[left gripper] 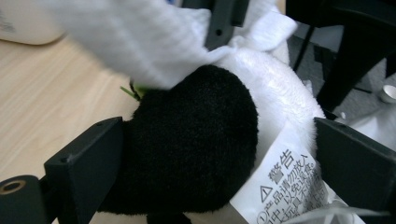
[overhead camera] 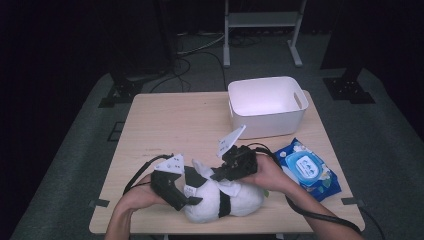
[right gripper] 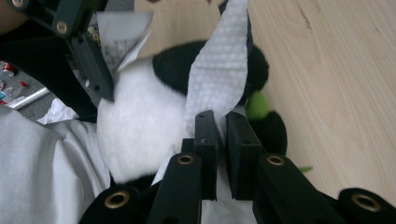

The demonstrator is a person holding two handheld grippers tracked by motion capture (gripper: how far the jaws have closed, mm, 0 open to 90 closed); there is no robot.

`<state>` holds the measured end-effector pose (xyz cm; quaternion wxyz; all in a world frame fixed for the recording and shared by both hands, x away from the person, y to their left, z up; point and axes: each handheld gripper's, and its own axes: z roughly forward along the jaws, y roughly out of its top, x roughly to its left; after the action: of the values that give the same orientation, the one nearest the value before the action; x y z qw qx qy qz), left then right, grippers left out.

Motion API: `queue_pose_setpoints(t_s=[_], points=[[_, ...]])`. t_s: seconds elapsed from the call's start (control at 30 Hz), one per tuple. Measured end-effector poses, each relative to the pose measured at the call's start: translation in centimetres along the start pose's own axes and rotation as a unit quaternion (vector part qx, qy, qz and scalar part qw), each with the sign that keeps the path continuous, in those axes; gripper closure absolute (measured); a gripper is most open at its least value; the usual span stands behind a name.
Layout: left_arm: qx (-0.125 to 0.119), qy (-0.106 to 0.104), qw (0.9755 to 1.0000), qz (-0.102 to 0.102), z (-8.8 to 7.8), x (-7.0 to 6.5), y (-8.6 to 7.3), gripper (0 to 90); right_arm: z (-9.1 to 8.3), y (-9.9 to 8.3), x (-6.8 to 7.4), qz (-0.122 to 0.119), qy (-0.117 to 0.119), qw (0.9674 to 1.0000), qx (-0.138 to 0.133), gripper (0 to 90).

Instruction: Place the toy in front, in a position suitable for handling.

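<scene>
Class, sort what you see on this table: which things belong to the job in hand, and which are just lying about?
In the job:
- panda plush toy
- white wet wipe, pinched in the right gripper
- left gripper, jaws open around the toy

Lying about:
- white plastic bin
- blue pack of wipes

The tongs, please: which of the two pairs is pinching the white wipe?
The right tongs: shut on the white wipe over the plush panda. The left tongs stand wide around the panda's black part.
</scene>
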<state>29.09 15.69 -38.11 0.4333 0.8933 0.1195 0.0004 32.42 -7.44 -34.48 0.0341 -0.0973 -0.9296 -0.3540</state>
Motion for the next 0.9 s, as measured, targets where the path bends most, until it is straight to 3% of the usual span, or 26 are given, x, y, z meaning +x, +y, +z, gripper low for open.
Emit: queue_pose_setpoints(t_s=[0.1, 0.3, 0.6, 0.8, 0.9], points=[[0.01, -0.004, 0.9999, 0.002, 0.0, -0.1, -0.1, 3.9, 0.7, 1.0, 0.3, -0.018, 0.001, 0.9998, 0.003, 83.0], [0.013, -0.007, 0.9999, 0.003, 0.1, -0.2, -0.2, 3.9, 1.1, 1.2, 0.2, -0.015, 0.005, 0.9999, 0.005, 82.9], [0.024, -0.013, 0.9996, 0.011, 0.7, -0.4, -0.2, 4.1, -0.2, -1.1, -0.2, -0.001, -0.004, 0.9993, 0.038, 82.3], [0.024, -0.004, 0.9994, 0.026, 1.3, -0.7, 0.1, 5.6, -0.8, -2.6, -0.2, 0.012, -0.003, 0.9995, 0.03, 81.8], [0.021, 0.003, 0.9996, 0.019, 1.2, -0.4, 0.0, 10.5, -0.7, -2.8, -0.5, 0.016, -0.007, 0.9996, 0.023, 81.9]])
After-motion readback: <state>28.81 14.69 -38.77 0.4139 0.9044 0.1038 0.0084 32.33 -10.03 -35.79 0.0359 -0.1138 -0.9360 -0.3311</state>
